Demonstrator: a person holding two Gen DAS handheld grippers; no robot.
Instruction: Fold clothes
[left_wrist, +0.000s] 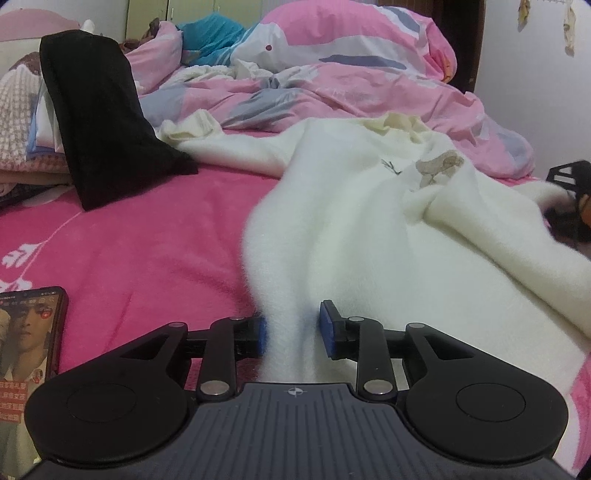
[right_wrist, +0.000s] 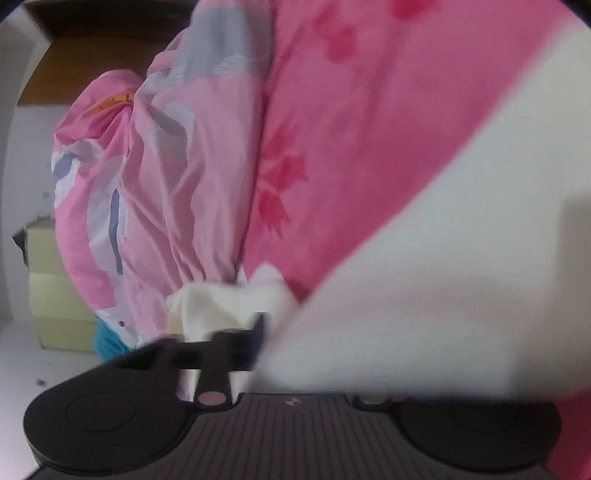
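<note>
A cream fleece garment (left_wrist: 369, 206) lies spread over the pink bed sheet (left_wrist: 147, 236). My left gripper (left_wrist: 293, 328) is shut on a thick fold of the garment's near edge, with the blue pads on both sides of it. My right gripper shows at the far right of the left wrist view (left_wrist: 570, 199), against the garment's other end. In the blurred, tilted right wrist view the garment (right_wrist: 424, 295) covers the right finger; only the left finger (right_wrist: 255, 332) shows, pressed against the cloth.
A black garment (left_wrist: 99, 122) hangs over a stack of folded clothes (left_wrist: 22, 122) at the left. A crumpled pink quilt (left_wrist: 351, 74) fills the back of the bed. A phone (left_wrist: 29, 332) lies on the sheet at the near left.
</note>
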